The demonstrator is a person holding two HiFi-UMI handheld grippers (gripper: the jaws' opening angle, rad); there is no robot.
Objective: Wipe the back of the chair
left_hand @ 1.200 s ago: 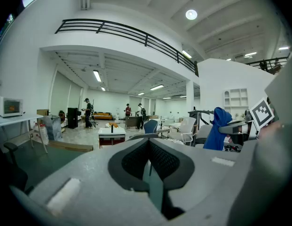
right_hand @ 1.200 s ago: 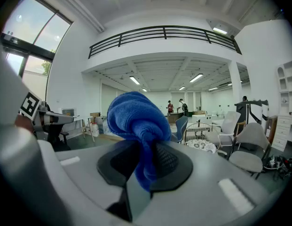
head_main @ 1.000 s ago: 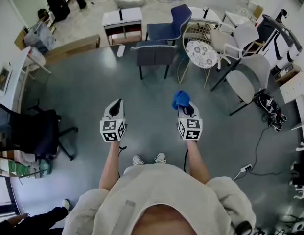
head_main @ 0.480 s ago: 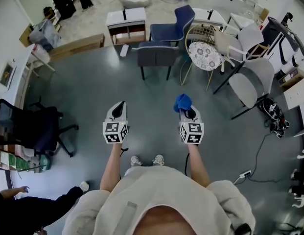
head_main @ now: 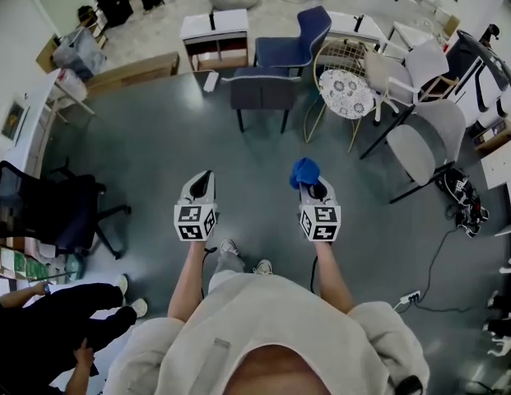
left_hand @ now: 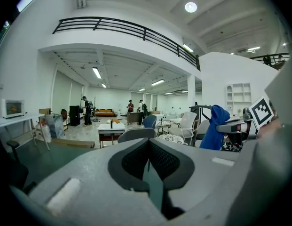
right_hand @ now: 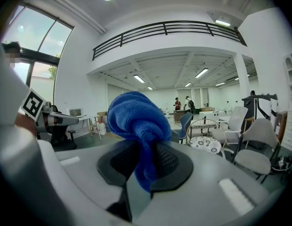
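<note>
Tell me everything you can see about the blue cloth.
The blue cloth looks like soft, fuzzy microfibre, bunched into a rounded wad. Its lower part is pinched between the shut jaws of the right gripper, with the wad sticking up above them. It is held in the air over the grey floor, touching nothing else.

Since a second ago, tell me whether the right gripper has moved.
No: the right gripper, holding the blue cloth, keeps the same gap from the dark grey chair.
</note>
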